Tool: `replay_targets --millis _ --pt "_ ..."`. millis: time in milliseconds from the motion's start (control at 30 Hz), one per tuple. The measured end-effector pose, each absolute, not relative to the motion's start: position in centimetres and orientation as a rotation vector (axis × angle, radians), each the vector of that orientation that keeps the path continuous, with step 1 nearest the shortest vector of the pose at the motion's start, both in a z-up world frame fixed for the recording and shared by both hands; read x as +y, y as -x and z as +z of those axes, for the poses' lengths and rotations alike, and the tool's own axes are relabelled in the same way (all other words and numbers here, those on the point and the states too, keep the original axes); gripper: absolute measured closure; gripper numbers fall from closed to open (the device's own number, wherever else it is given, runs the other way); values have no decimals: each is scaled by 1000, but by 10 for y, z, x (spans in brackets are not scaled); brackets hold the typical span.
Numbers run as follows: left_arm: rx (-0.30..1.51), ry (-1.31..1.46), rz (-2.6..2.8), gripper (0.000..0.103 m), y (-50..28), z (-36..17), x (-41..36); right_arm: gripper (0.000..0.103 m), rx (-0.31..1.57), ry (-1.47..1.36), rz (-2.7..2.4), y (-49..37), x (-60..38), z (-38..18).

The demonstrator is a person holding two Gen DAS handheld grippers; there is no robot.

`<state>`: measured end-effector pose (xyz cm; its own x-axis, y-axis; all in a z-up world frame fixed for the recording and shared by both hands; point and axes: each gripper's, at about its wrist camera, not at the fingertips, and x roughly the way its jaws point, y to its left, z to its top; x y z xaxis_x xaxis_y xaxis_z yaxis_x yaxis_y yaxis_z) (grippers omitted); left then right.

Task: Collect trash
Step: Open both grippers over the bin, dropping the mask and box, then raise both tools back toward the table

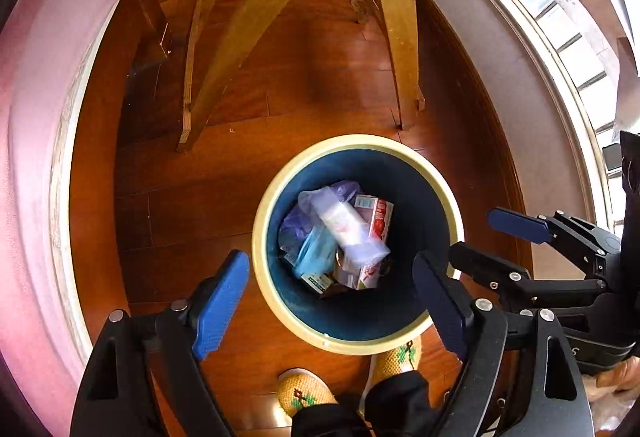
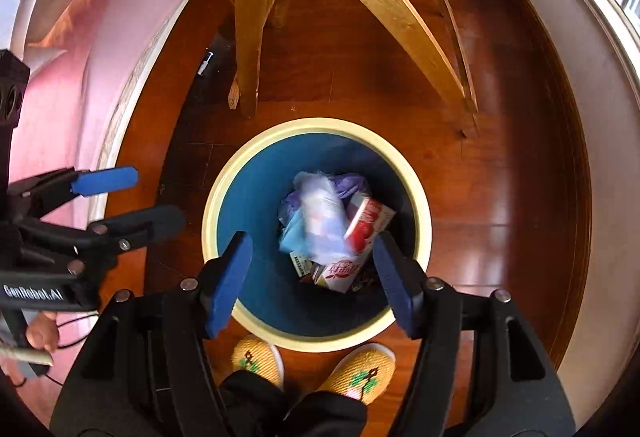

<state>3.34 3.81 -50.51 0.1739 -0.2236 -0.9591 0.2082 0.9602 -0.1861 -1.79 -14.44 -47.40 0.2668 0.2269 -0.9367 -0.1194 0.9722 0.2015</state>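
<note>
A round bin (image 1: pixel 260 237) (image 2: pixel 208 221), blue inside with a cream rim, stands on the wooden floor right below both grippers. Inside lie a blurred white plastic packet (image 1: pixel 348 229) (image 2: pixel 320 213), a red-and-white carton (image 1: pixel 378 221) (image 2: pixel 366 221), and blue and purple plastic bags (image 1: pixel 316 253). My left gripper (image 1: pixel 330 265) hangs open over the bin's near rim with nothing between its fingers; in the right wrist view it (image 2: pixel 158 197) shows left of the bin. My right gripper (image 2: pixel 312 243) is open and empty over the bin too, seen at the right edge (image 1: pixel 488 237) of the left wrist view.
Wooden chair legs (image 1: pixel 392 37) (image 2: pixel 248 37) stand just beyond the bin. Pink bedding (image 1: pixel 36 157) fills the left side; a wall and window (image 1: pixel 560 37) curve along the right. A person's yellow knitted slippers (image 2: pixel 360 369) touch the bin's near side. A small white item (image 2: pixel 206 63) lies by the chair.
</note>
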Motion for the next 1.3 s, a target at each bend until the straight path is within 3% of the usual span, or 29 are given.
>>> replay_targets --millis 333,600,900,1300 --pt "1336 -50 -305 16 -27 -493 52 42 1263 -98 206 28 -148 -465" --pt "1321 -40 -304 15 -19 -443 55 41 1262 -123 194 37 -149 -422" --pt "1301 -38 -317 13 -8 -344 55 41 1234 -180 166 52 -149 -330" --pt "1194 3 -311 13 -1 -169 43 41 1148 -209 175 59 -158 -168"
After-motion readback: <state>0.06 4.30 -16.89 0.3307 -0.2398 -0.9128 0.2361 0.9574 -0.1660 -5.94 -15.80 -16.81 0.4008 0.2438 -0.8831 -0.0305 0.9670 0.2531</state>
